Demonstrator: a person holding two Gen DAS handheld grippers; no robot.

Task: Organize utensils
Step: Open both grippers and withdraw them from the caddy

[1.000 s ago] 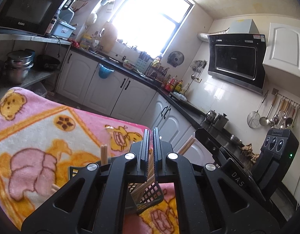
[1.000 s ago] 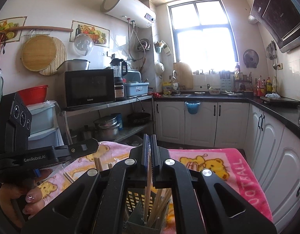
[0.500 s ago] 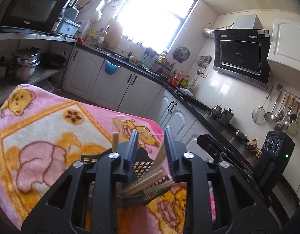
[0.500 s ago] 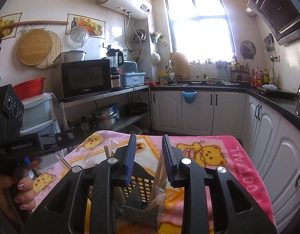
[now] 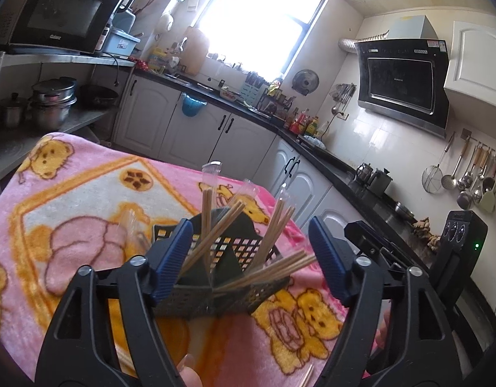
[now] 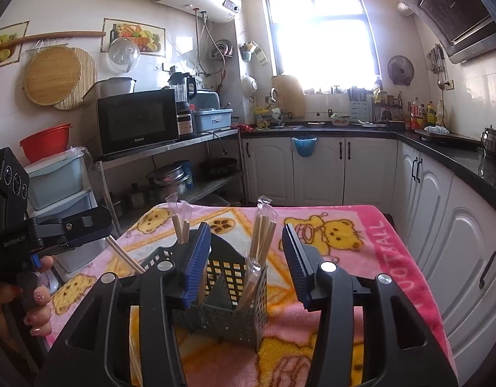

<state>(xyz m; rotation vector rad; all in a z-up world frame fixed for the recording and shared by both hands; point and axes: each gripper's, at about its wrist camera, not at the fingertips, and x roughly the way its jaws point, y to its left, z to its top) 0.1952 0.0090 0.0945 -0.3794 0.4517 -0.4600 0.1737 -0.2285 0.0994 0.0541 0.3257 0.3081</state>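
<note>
A black perforated utensil holder (image 5: 196,303) (image 6: 228,316) stands on a pink cartoon blanket (image 5: 70,200) (image 6: 344,248). Wooden chopsticks (image 5: 267,271) (image 6: 262,235), some in clear sleeves, stick out of its compartments at various angles. My left gripper (image 5: 248,258) hovers just above and in front of the holder, its jaws opening. Chopstick ends rise between the blue pads without being pressed. My right gripper (image 6: 248,258) is over the holder from another side, jaws also opening, nothing gripped. Each view shows the other gripper (image 5: 377,248) (image 6: 54,229) at its edge, with a hand (image 6: 35,303) on its grip.
A loose chopstick (image 5: 307,377) lies on the blanket near me. White cabinets (image 6: 319,171) and a dark counter (image 6: 457,158) run behind and to the right. A metal shelf with a microwave (image 6: 136,122) and pots (image 5: 53,103) stands left.
Both grippers were shut on chopsticks over the holder a second ago. Both have since spread their jaws and let them go; the chopsticks now rest in the holder.
</note>
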